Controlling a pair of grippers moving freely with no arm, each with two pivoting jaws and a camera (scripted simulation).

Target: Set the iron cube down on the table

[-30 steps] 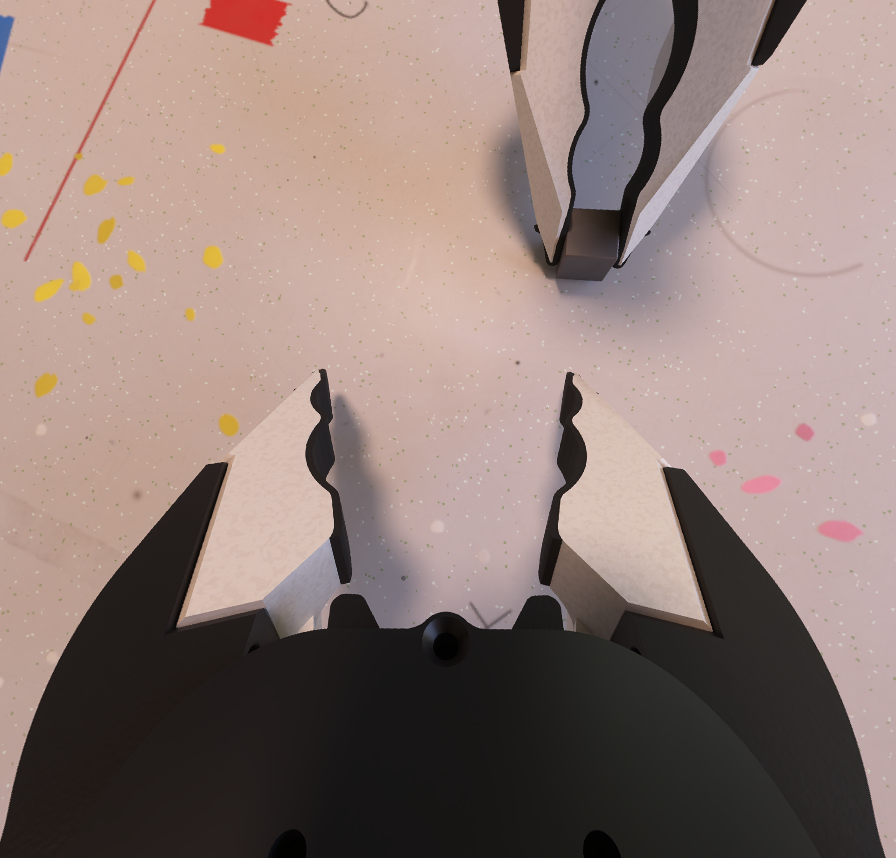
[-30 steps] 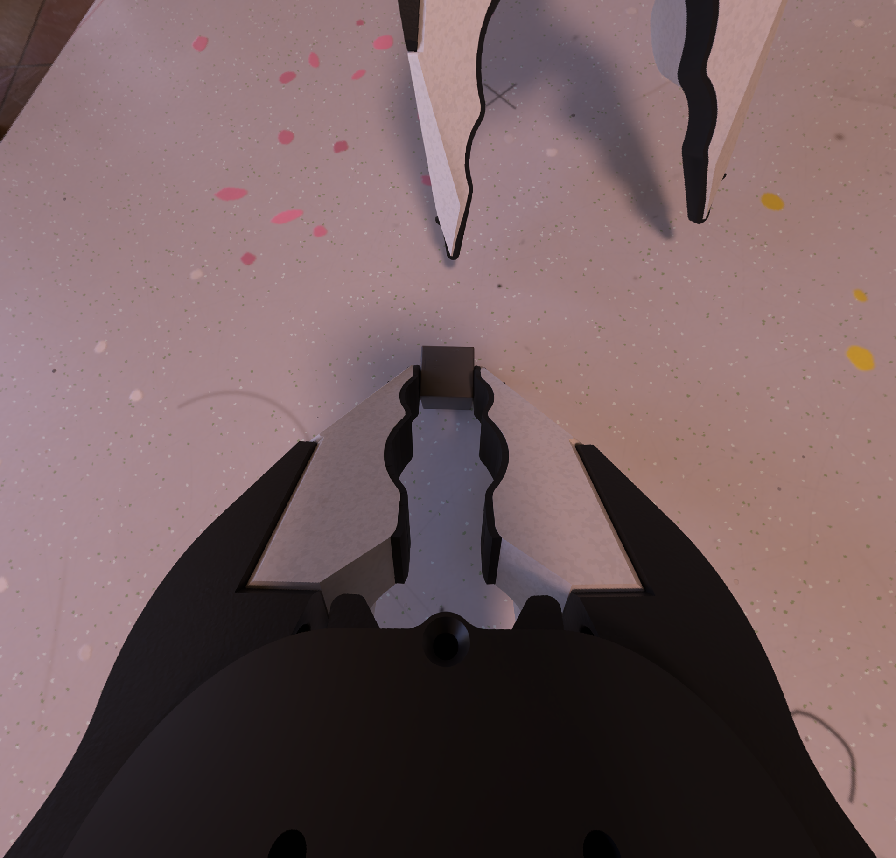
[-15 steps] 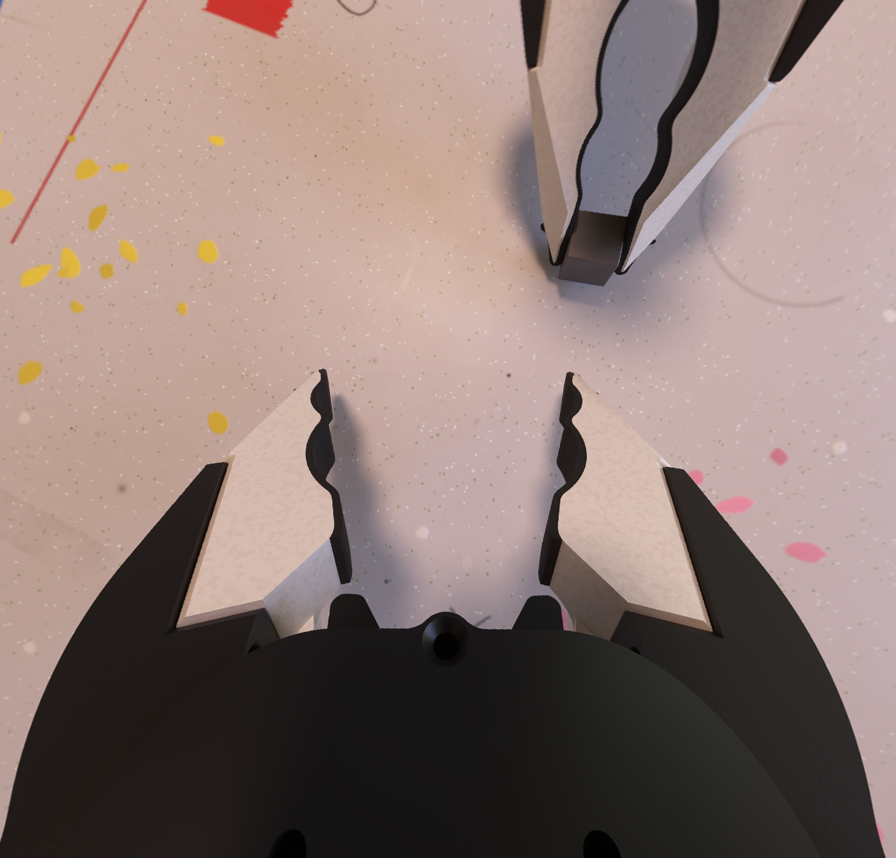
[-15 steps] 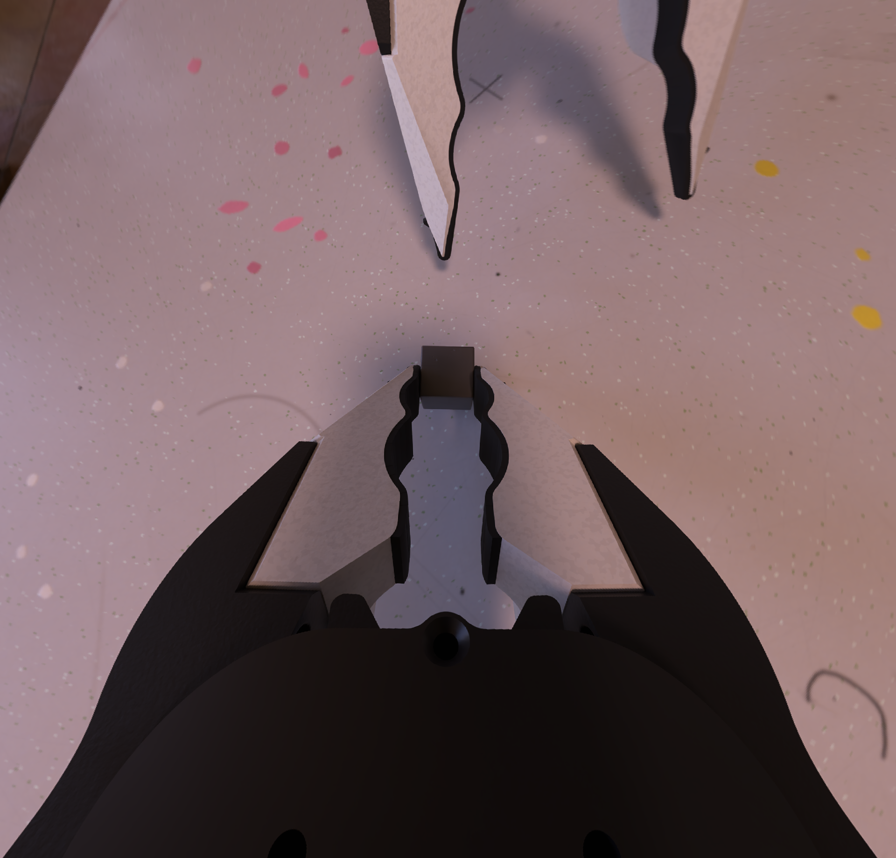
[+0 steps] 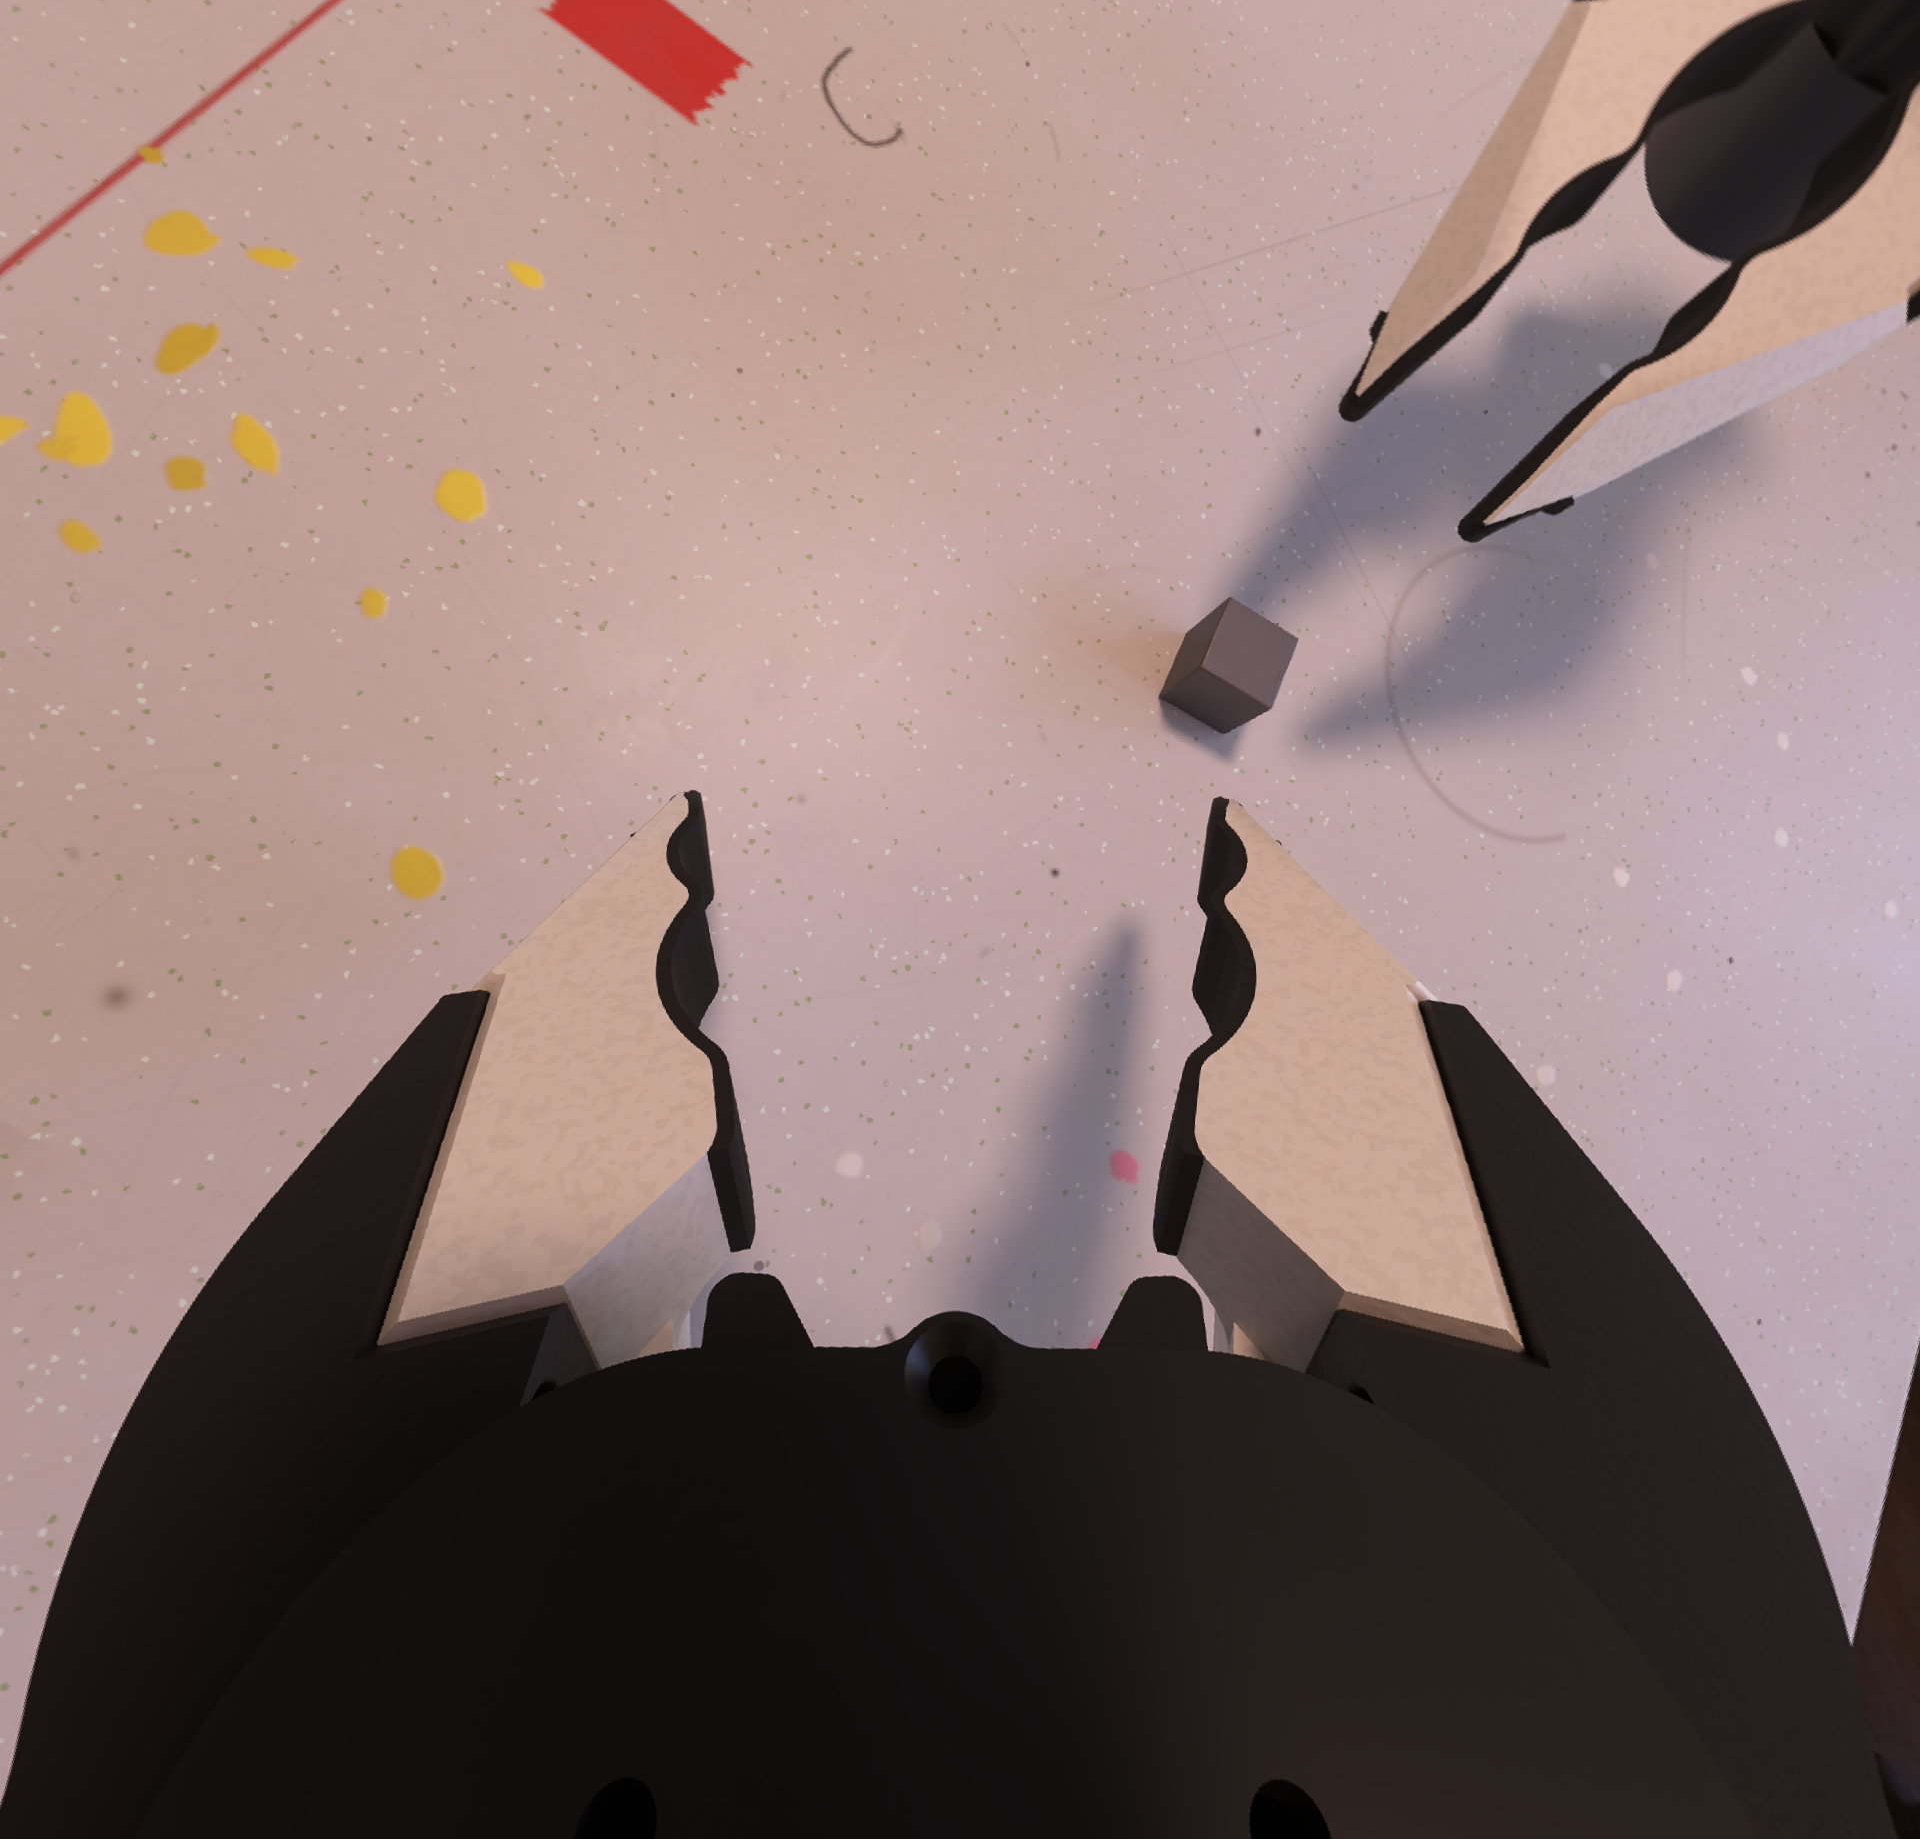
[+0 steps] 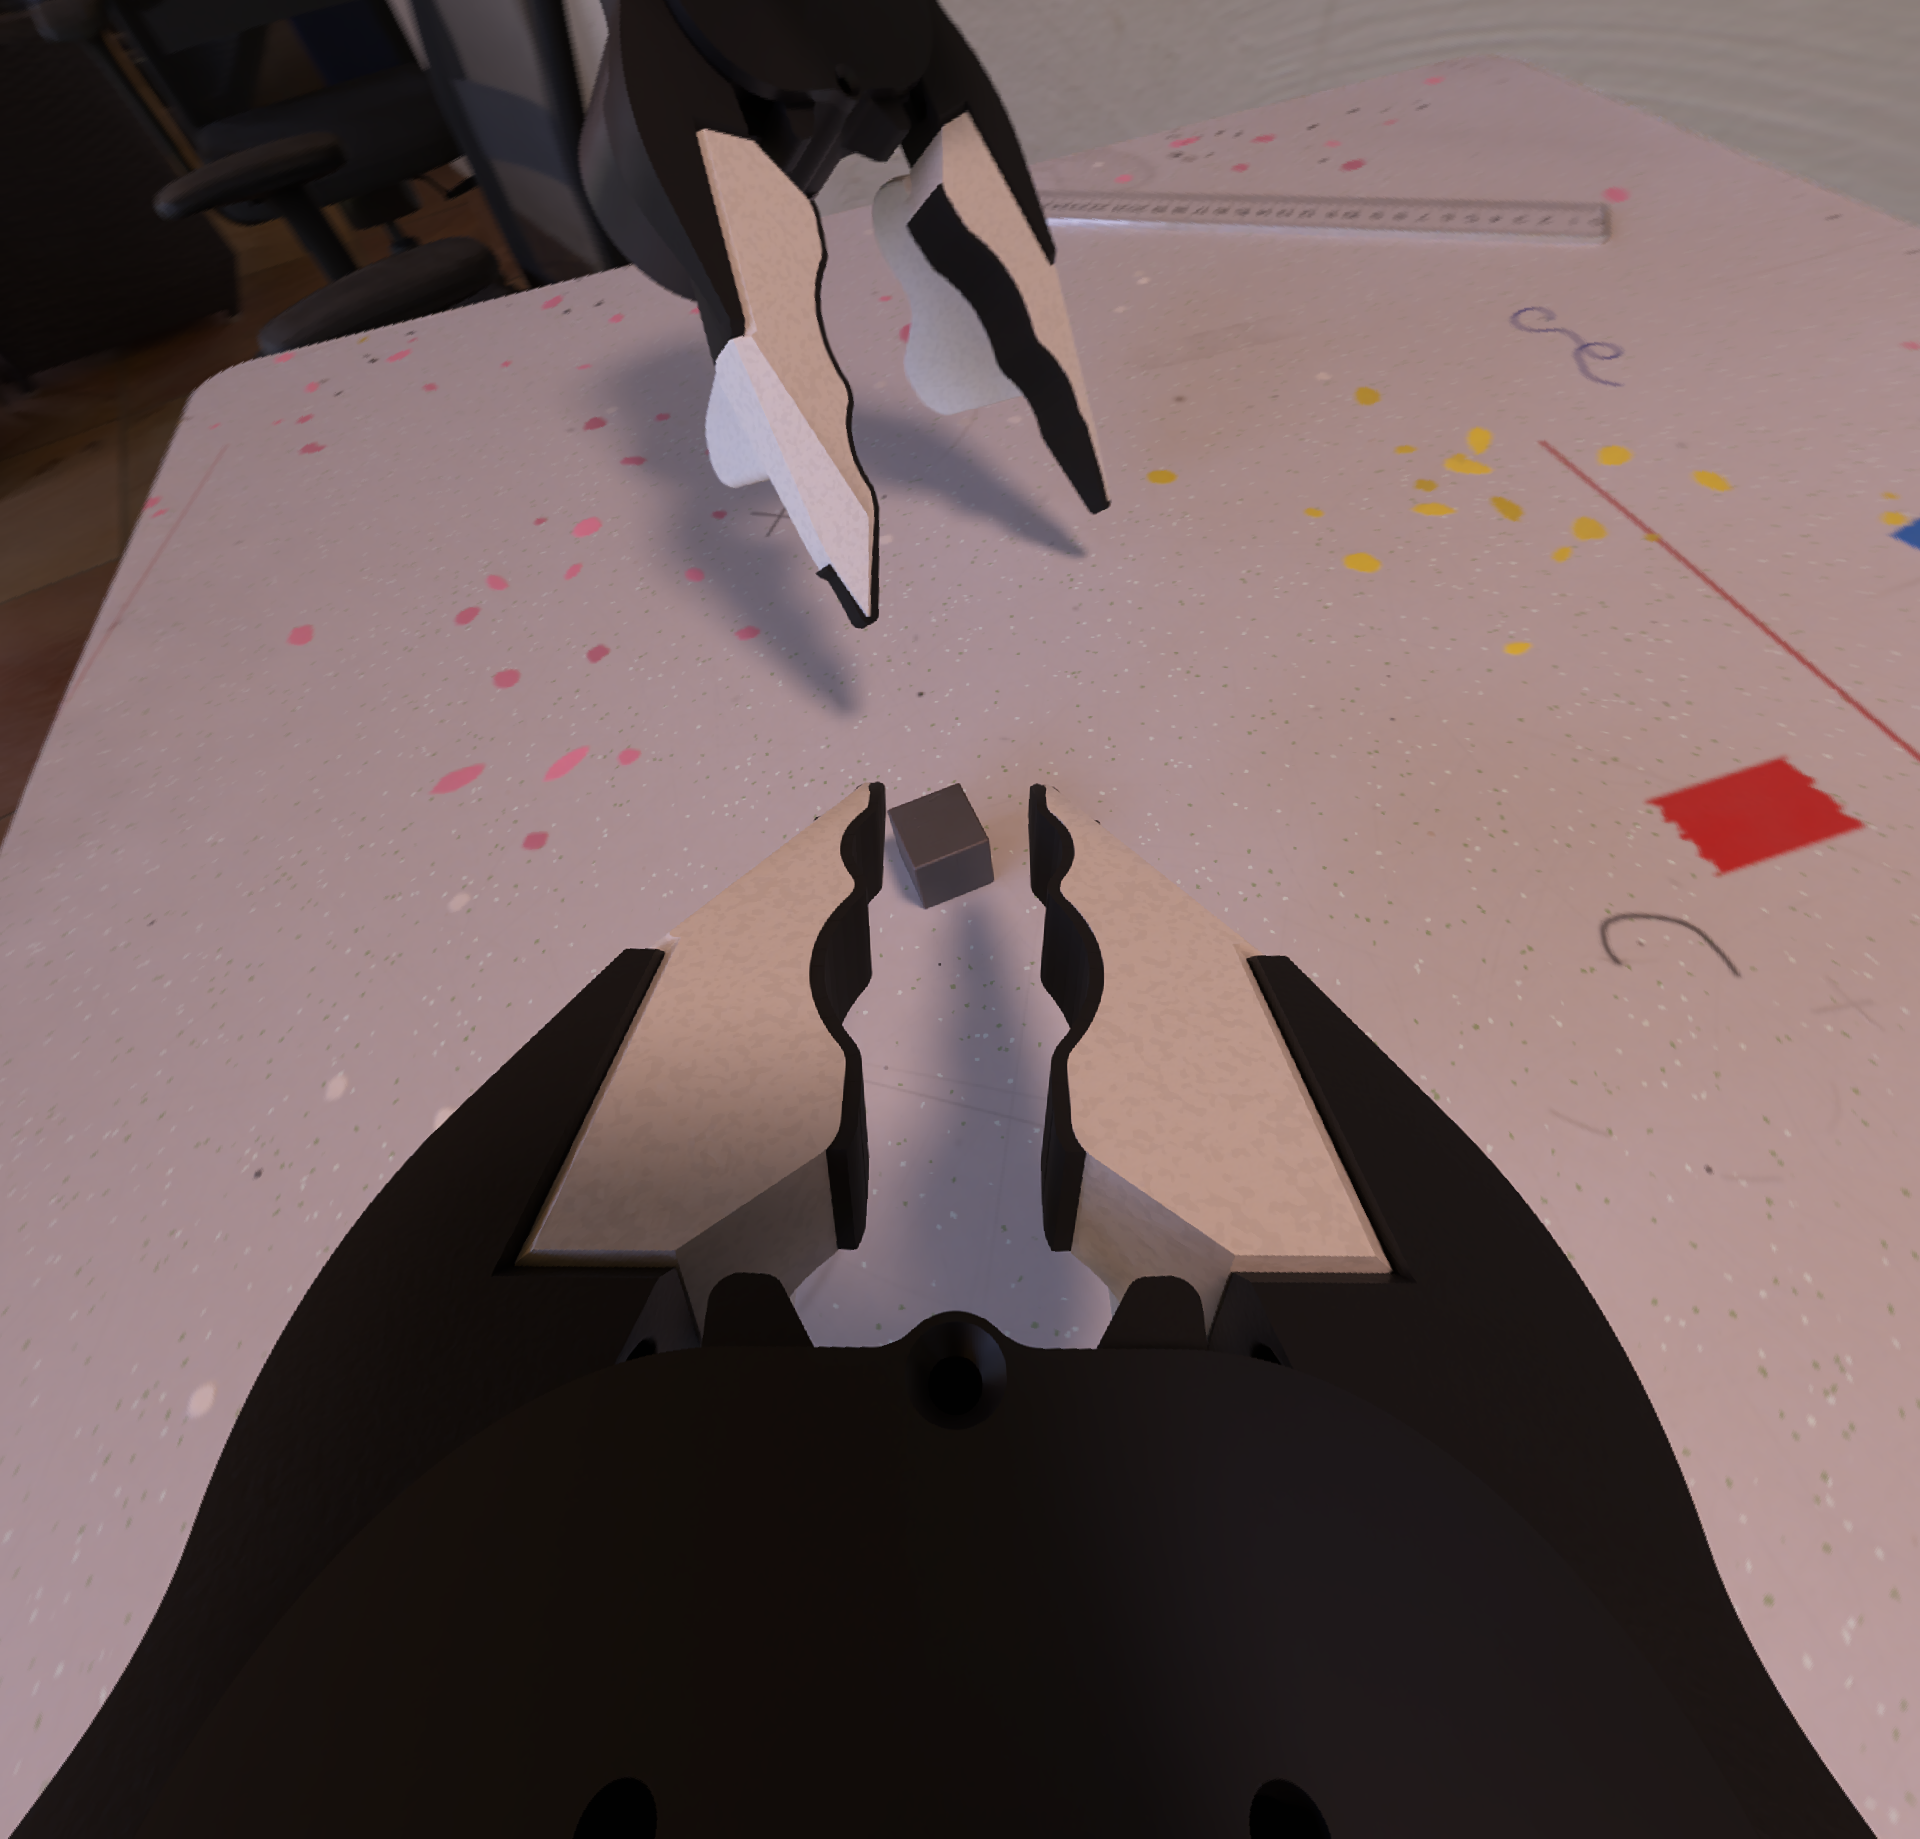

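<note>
The iron cube (image 5: 1228, 664) sits flat on the table (image 5: 831, 563), free of both grippers, one corner turned toward the left wrist camera.

In the left wrist view, from left to right: a thin red line (image 5: 208, 101) and yellow paint flecks (image 5: 78, 433) mark the far left, a red patch of tape (image 5: 646, 35) lies beyond them with a small dark pen curl (image 5: 857, 101) beside it. The left gripper (image 5: 954, 802) hangs above the table with its fingers spread wide and nothing between them. The cube lies just ahead of its right fingertip. Farther right, the right gripper (image 5: 1408, 470) is raised off the table, apart from the cube, its fingers parted and its shadow reaching the cube.

In the right wrist view, pink flecks (image 6: 566, 763) dot the left; the right gripper (image 6: 954, 790) frames the cube (image 6: 940, 844) between its open fingers, without gripping it. The left gripper (image 6: 977, 568) hovers beyond, and the tape (image 6: 1756, 815) lies right.
</note>
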